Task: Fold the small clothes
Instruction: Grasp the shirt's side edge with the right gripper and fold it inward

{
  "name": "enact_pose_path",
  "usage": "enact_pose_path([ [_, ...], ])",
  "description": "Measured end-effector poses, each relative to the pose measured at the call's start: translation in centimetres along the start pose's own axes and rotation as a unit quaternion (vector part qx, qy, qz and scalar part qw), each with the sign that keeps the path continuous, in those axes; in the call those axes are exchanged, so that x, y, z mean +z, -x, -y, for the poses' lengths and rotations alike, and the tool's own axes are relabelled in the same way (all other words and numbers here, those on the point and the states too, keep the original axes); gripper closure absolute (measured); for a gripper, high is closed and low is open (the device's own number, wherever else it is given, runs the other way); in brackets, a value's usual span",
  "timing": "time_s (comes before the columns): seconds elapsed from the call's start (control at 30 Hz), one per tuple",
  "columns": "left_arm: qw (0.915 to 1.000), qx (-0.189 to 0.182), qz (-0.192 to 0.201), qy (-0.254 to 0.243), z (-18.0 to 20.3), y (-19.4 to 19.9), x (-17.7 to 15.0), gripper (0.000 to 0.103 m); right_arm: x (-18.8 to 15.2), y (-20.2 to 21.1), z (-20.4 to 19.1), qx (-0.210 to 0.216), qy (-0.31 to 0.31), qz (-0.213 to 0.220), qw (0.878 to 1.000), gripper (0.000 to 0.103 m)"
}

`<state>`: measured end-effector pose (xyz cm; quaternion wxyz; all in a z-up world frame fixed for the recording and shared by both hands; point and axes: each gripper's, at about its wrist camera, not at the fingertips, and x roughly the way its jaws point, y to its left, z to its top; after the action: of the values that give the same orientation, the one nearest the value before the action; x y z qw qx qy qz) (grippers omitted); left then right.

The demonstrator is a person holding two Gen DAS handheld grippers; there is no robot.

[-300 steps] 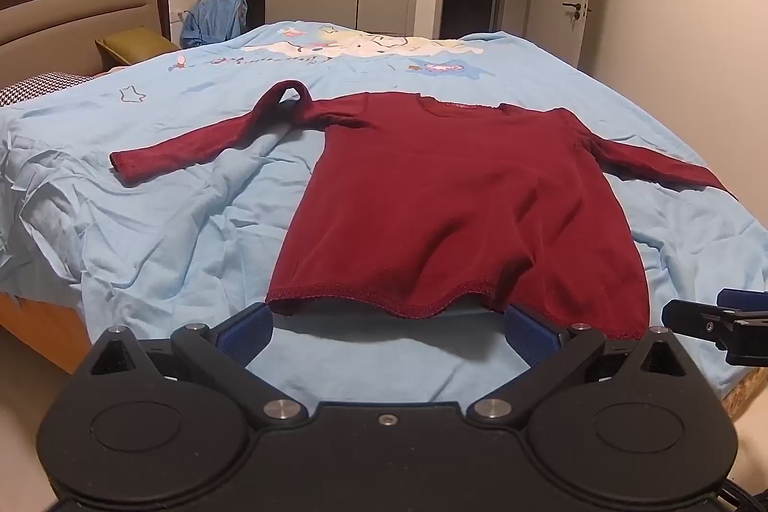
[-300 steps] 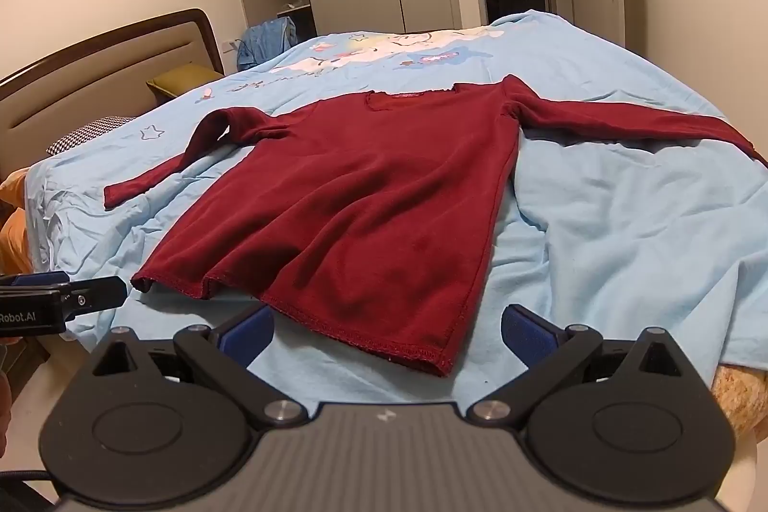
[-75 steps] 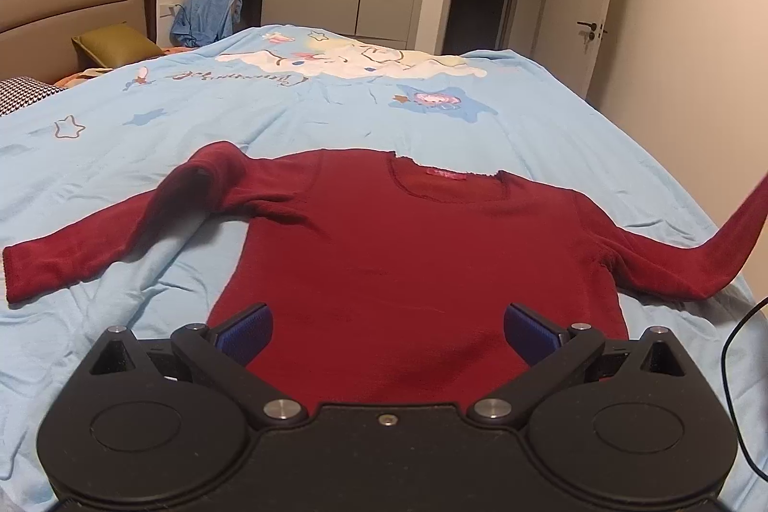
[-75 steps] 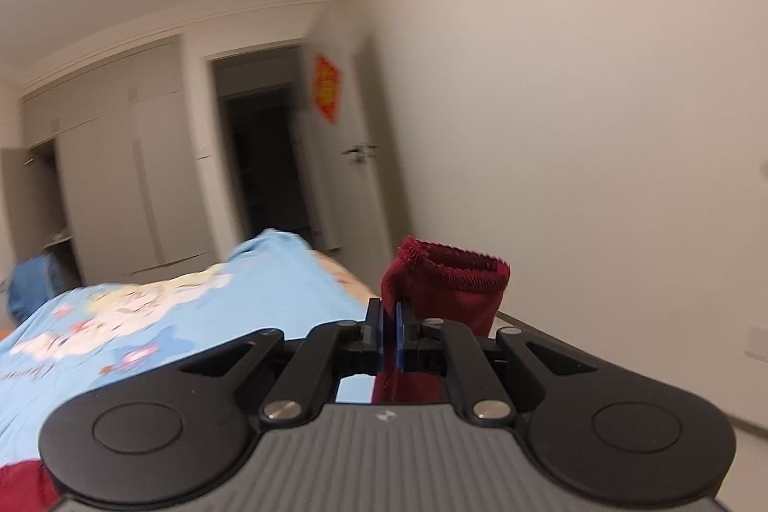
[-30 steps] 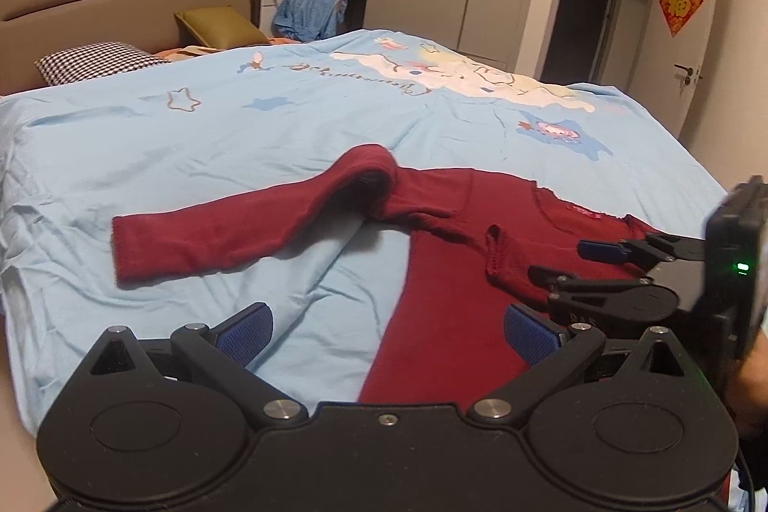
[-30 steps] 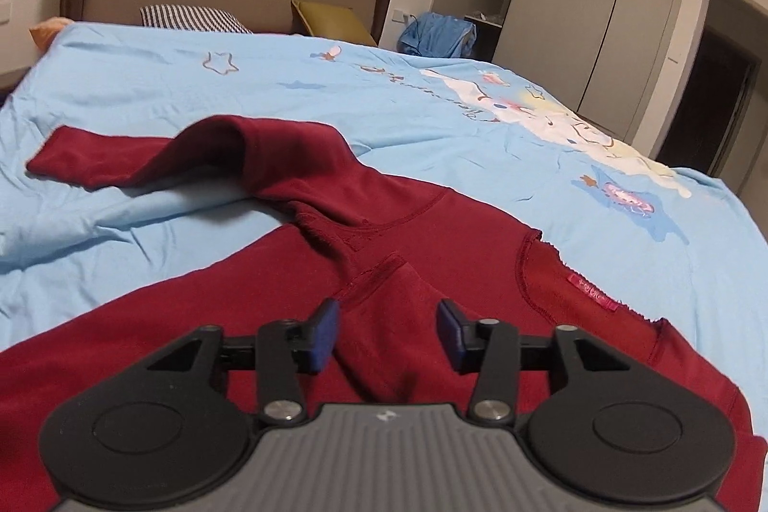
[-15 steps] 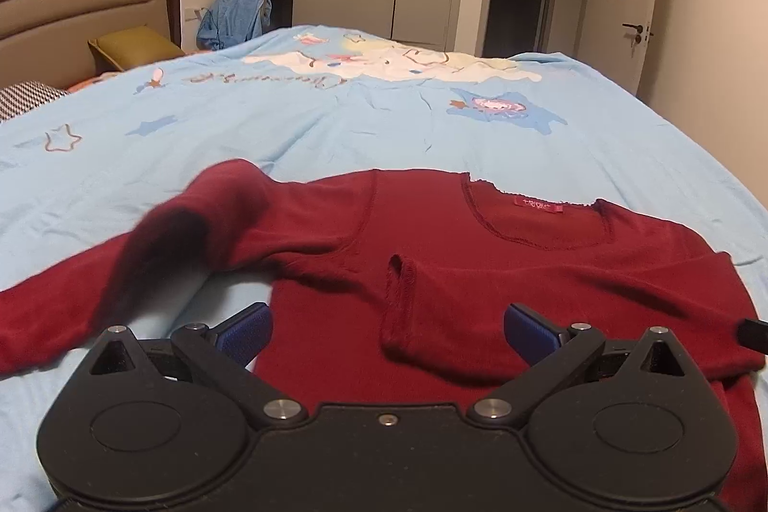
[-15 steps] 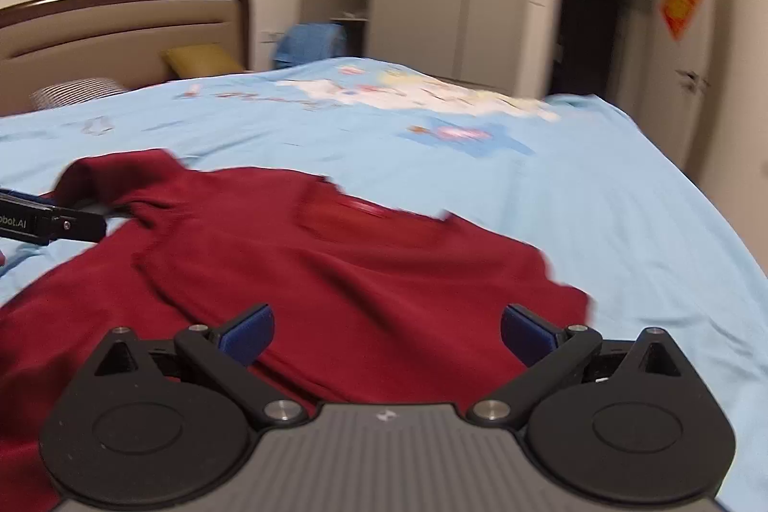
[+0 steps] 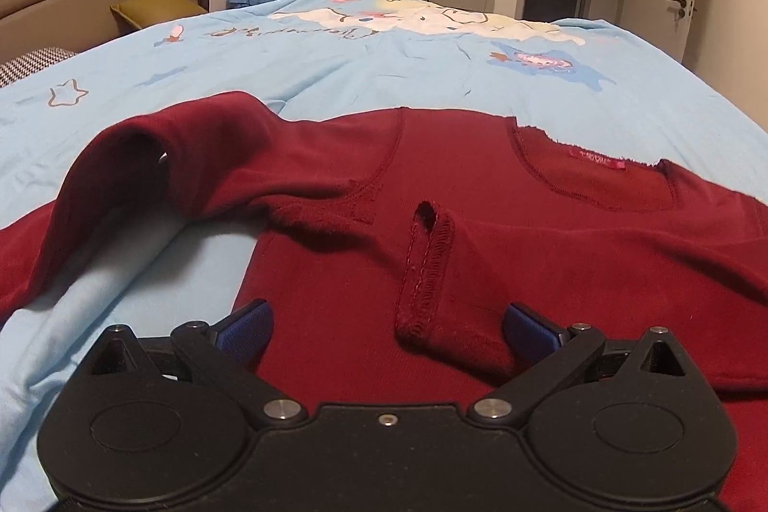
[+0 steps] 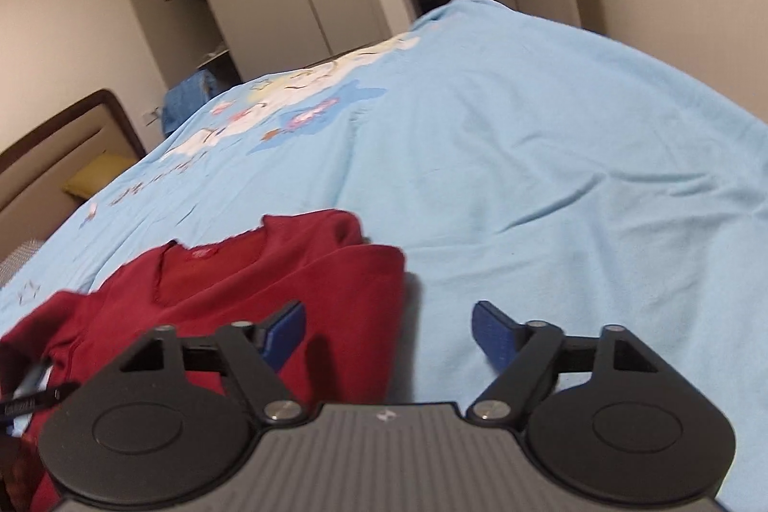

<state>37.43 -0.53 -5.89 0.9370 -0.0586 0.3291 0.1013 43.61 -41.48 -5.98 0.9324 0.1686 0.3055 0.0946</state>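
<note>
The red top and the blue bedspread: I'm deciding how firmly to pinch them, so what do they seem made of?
The red top looks like a soft, matte knit, perhaps cotton: its cuff shows looped stitching and the sleeve slumps limply. The blue bedspread looks like thin, smooth woven cloth with printed cartoons and fine creases; its fibre can't be told.

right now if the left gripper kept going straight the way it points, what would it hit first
Most likely the red shirt. The left gripper is open and angled down over it, and the folded-over sleeve cuff lies right between its fingers, so it would probably meet that cuff first. Depth is hard to judge.
</note>
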Motion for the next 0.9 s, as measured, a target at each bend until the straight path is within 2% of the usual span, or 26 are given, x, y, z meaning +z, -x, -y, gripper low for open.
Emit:
enact_pose_path([
  [0.1,1.0000,0.005,0.001,-0.006,0.2,-0.3,-0.2,0.001,0.3,-1.7,1.2,0.030,-0.054,-0.011,0.998,0.039],
  [0.23,0.9999,0.009,0.005,-0.011,0.4,-0.5,-0.4,0.001,0.4,-3.6,2.8,0.069,-0.118,-0.023,0.990,0.048],
  [0.3,0.9999,0.009,0.006,-0.012,0.5,-0.5,-0.5,0.001,0.4,-4.2,3.2,0.079,-0.134,-0.025,0.987,0.062],
  [0.33,0.9999,0.009,0.006,-0.012,0.5,-0.6,-0.5,0.001,0.4,-4.4,3.2,0.081,-0.141,-0.027,0.986,0.066],
  [0.4,0.9999,0.009,0.006,-0.012,0.5,-0.5,-0.5,0.001,0.3,-4.4,3.0,0.082,-0.139,-0.025,0.987,0.082],
  [0.5,0.9999,0.008,0.006,-0.013,0.6,-0.5,-0.6,0.001,0.6,-3.2,1.1,0.053,-0.087,0.003,0.995,0.087],
  [0.57,0.9999,0.004,0.007,-0.015,0.7,-0.3,-0.5,0.001,0.9,-1.6,-0.9,0.020,-0.025,0.039,0.999,0.091],
  [0.63,0.9998,0.002,0.008,-0.019,0.9,-0.3,-0.6,0.001,0.8,0.1,-3.0,-0.021,0.041,0.072,0.996,0.092],
  [0.7,0.9997,0.003,0.007,-0.023,1.1,-0.4,-0.6,0.001,0.7,1.3,-4.4,-0.048,0.080,0.096,0.991,0.093],
  [0.9,0.9997,0.002,0.005,-0.025,1.0,-0.7,-0.6,0.000,0.1,-0.9,-3.4,-0.076,0.053,0.054,0.994,0.093],
])
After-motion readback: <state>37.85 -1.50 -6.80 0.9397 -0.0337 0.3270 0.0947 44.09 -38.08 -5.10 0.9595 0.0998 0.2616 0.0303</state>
